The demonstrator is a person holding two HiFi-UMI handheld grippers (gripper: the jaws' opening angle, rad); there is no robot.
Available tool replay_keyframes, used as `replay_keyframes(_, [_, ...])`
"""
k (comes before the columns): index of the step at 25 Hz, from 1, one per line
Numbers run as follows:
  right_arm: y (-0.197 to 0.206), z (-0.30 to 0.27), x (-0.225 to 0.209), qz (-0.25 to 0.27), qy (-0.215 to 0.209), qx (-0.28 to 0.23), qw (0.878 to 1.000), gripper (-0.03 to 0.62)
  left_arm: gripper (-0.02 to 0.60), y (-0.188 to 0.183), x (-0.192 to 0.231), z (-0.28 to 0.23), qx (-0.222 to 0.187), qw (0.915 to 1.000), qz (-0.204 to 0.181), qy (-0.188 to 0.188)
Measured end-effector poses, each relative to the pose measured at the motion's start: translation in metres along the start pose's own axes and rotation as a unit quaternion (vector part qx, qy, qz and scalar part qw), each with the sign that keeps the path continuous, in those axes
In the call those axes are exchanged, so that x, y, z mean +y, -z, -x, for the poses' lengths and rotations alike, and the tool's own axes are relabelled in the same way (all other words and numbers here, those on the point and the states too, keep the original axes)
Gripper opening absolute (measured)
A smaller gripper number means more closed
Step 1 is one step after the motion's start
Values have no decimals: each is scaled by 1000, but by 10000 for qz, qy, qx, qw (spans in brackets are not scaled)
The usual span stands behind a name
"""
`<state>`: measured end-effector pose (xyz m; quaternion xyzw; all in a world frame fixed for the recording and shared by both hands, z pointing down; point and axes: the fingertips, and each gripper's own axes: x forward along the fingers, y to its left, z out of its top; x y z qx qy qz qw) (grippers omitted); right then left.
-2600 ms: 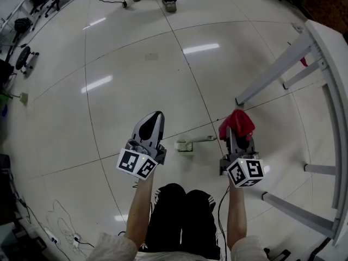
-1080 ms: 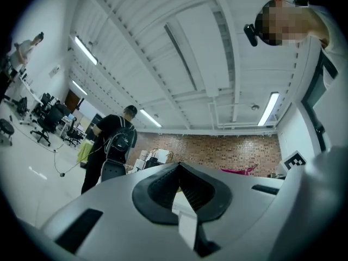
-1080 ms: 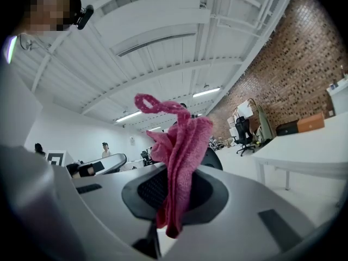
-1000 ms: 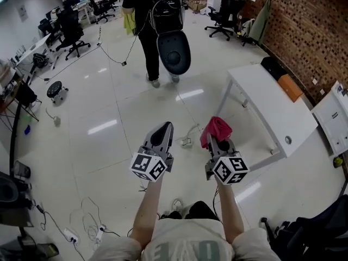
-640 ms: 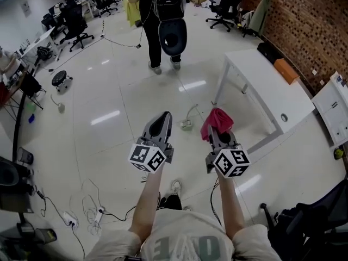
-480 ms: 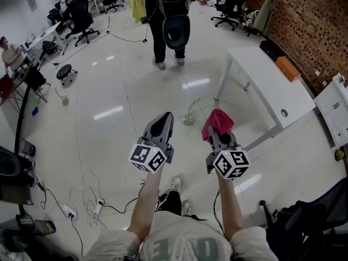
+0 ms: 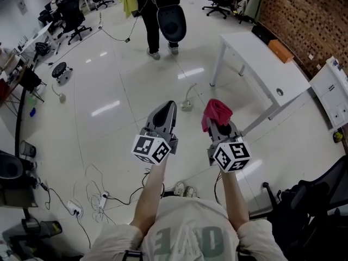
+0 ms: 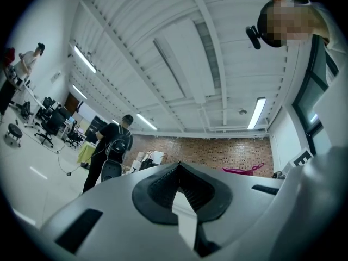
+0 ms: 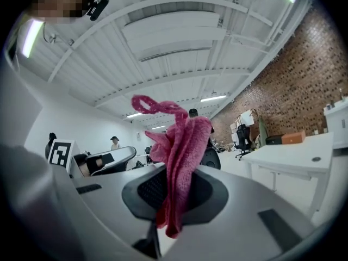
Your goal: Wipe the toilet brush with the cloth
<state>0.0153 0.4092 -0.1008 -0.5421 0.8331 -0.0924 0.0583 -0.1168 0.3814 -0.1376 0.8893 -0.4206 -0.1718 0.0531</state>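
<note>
In the head view my left gripper (image 7: 168, 106) is held out over the floor, jaws shut with nothing in them. In the left gripper view its dark pads (image 8: 163, 186) meet and only the ceiling and far room lie beyond. My right gripper (image 7: 217, 125) is beside it, shut on a bunched pink-red cloth (image 7: 216, 113). The right gripper view shows the cloth (image 9: 182, 145) pinched between the pads and sticking up past the tips. No toilet brush shows in any view.
A white table (image 7: 261, 69) stands ahead on the right, a white cabinet (image 7: 331, 91) beyond it. A small pale object with a cord (image 7: 186, 105) lies on the floor ahead. A person (image 7: 157, 10) walks away ahead. Cables (image 7: 89, 200) trail at lower left; a black chair (image 7: 304, 211) is at lower right.
Both grippers have been carried across the floor side by side, toward the white table. The cloth stays clamped in the right one; the left stays shut and empty.
</note>
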Motion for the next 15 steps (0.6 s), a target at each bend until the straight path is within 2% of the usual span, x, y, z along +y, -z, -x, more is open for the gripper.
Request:
replay_keyframes(5, [0, 2, 11, -102, 28, -54, 9999, 32, 3, 2, -9, 3, 93, 9997, -100, 190])
replay_keyframes(15, [-1, 11, 29, -35, -62, -88, 9999, 31, 3, 6, -11, 16, 117, 9996, -4, 263])
